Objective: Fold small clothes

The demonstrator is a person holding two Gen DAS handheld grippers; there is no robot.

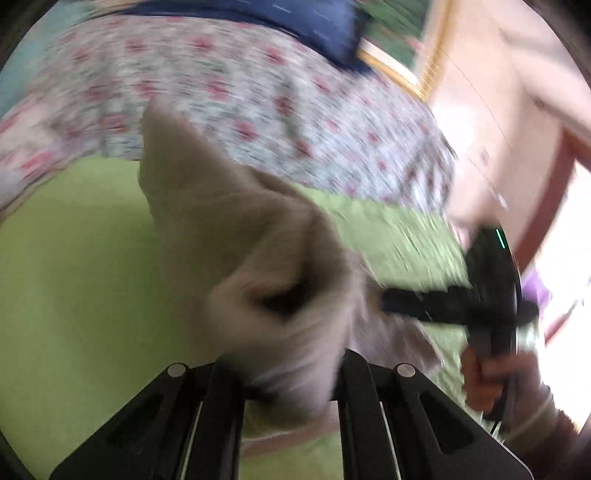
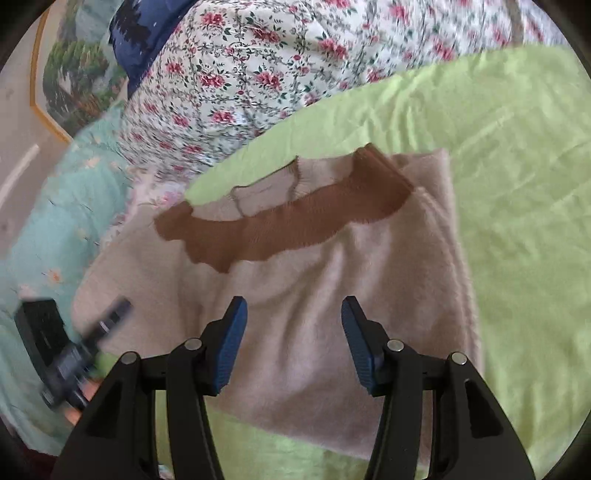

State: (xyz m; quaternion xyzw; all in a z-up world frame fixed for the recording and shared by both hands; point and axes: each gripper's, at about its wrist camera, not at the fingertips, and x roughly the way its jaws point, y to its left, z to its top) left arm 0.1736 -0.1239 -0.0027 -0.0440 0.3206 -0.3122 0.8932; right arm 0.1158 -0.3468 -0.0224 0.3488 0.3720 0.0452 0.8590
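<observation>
A small cream knit sweater (image 2: pixel 314 295) with a brown ruffled collar (image 2: pixel 288 221) lies on a lime green sheet (image 2: pixel 517 184). My right gripper (image 2: pixel 293 321) is open just above the sweater's body, blue pads (image 2: pixel 231 347) apart and empty. In the left wrist view, which is motion-blurred, my left gripper (image 1: pixel 291 384) is shut on a bunched fold of the sweater (image 1: pixel 240 240), lifted off the sheet (image 1: pixel 74 295). The right gripper (image 1: pixel 491 302) shows there at the right, held by a hand. The left gripper (image 2: pixel 70 350) shows blurred at the lower left of the right wrist view.
A floral quilt (image 2: pixel 258 74) is piled behind the sheet, with a navy pillow (image 2: pixel 147 33) beyond it. A pale teal blanket (image 2: pixel 55 221) lies to the left. A framed picture (image 2: pixel 74 81) hangs on the wall.
</observation>
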